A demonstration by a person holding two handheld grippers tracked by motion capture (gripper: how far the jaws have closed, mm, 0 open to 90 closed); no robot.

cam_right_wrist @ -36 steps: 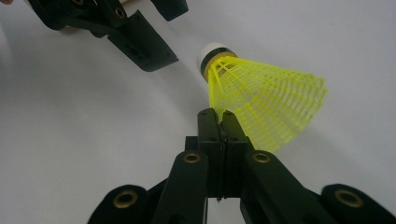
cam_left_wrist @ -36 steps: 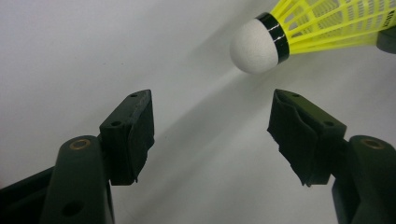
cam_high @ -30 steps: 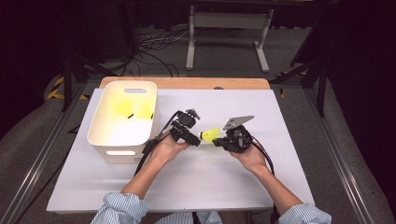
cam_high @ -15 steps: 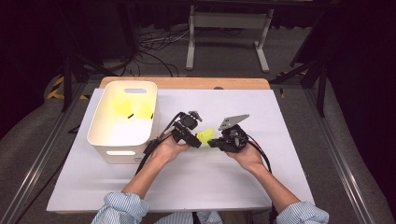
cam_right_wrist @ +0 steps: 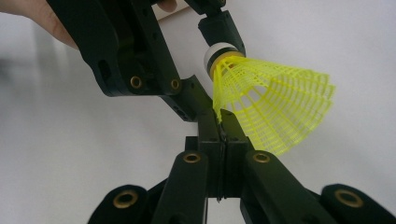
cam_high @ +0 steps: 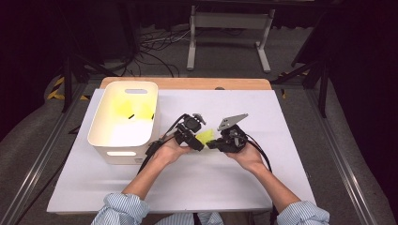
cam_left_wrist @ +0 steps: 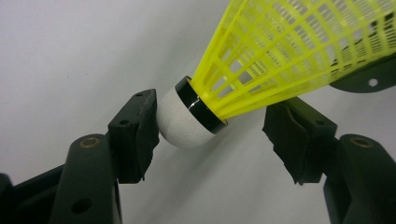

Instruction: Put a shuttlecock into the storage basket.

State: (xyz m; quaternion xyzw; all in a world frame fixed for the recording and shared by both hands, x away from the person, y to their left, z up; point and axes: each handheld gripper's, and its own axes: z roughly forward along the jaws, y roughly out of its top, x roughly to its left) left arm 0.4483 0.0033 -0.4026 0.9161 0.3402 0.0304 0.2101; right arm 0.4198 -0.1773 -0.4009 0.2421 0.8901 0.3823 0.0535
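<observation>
Shuttlecock (cam_left_wrist: 261, 60) above desk (cam_high: 187, 187) between both claws | right claw (cam_right_wrist: 219, 126) clamped shut on skirt edge | left claw (cam_left_wrist: 210, 135) wide, just been closing, one pad touching cork, other clear | bin (cam_high: 105, 140) left

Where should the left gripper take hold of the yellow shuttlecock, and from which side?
Probably the white cork head of the shuttlecock: rounded and solid, unlike the mesh skirt pinched by the right gripper. The left gripper comes head-on, jaws straddling it and just closing, only one touching.
</observation>
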